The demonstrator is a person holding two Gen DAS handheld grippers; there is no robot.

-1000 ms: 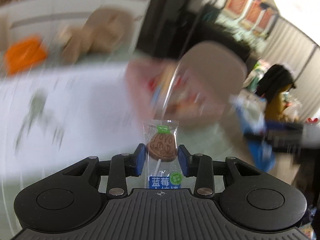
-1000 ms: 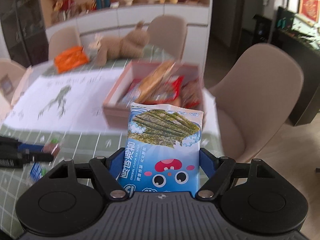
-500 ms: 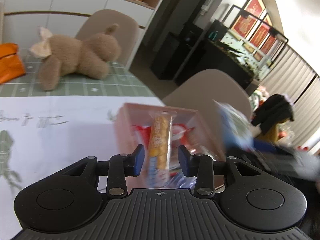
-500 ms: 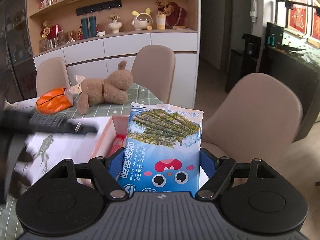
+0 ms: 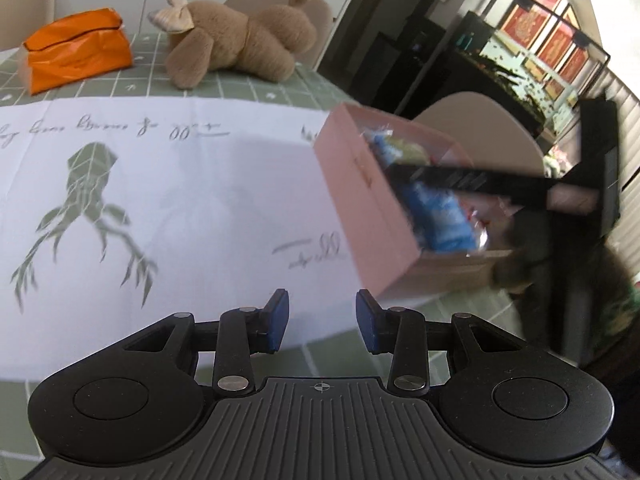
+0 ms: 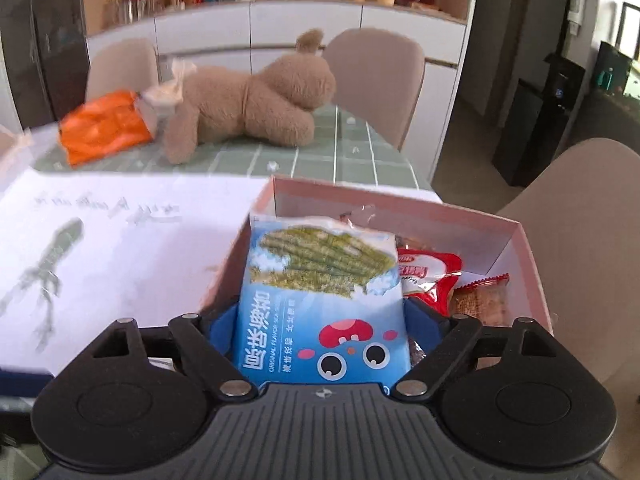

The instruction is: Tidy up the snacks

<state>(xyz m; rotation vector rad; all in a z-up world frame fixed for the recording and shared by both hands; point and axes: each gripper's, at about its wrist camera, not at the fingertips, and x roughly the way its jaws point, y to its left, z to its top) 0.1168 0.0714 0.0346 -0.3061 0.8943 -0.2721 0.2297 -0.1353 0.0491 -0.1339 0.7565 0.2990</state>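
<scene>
Left wrist view. Left gripper [image 5: 320,322]: jaws partly spread, nothing between them, hanging over the white printed sheet [image 5: 168,200] on the desk [image 5: 224,88]. Pink box [image 5: 360,208], at 2 o'clock from the jaws, sits at the sheet's edge; likely the collecting bin, since wrapped snacks already fill it. A dark blurred bar, probably the other tool, crosses above the box. Plush bear [image 5: 240,40] at 11 o'clock and orange pouch [image 5: 76,54] at 10 o'clock, both well apart.

Right wrist view. Right gripper [image 6: 320,324]: jaws opening, seaweed snack packet [image 6: 320,304] between them; pads appear just off its side edges, so this reads as a release over the box's near left corner [image 6: 516,240]. Packet's long axis runs 6 to 12 o'clock, printed face to camera, top seam toward 12, tilted away. Red packet [image 6: 428,276] and brown cracker packet [image 6: 480,300] lie in the box at 2 o'clock.
</scene>
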